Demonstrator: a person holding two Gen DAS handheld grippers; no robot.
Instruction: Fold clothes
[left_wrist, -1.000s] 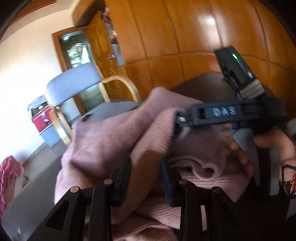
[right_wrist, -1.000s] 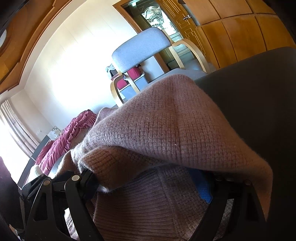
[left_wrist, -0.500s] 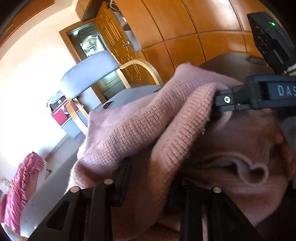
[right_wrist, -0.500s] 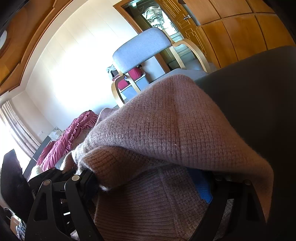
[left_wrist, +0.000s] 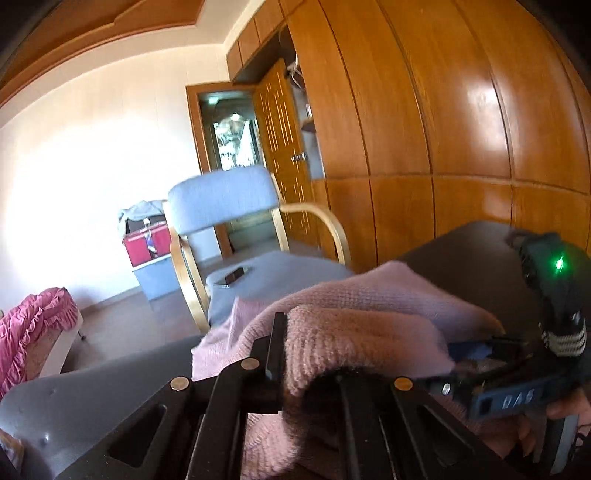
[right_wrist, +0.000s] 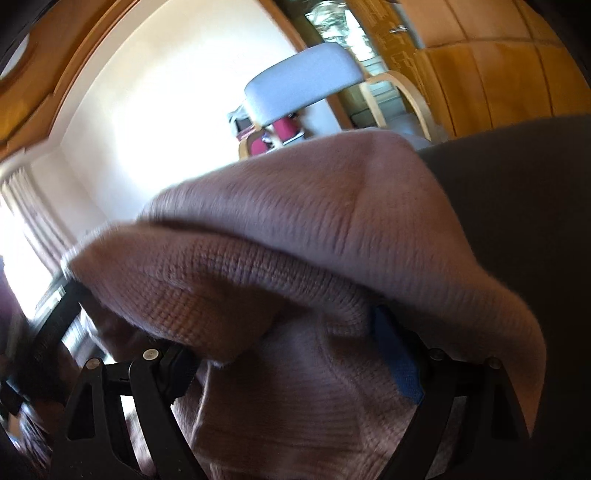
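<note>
The pink knit sweater (left_wrist: 369, 295) lies bunched on a dark grey seat (left_wrist: 461, 243), near its front edge. The left gripper (left_wrist: 310, 354) is closing, its jaws pinching a thick fold of knit. The right gripper (right_wrist: 291, 354) stands wide, with cloth draped over and between its fingers, not clamped. The knit looks soft, light, stretchy and unlikely to slip; hems and shoulder seams seem the best holds.
</note>
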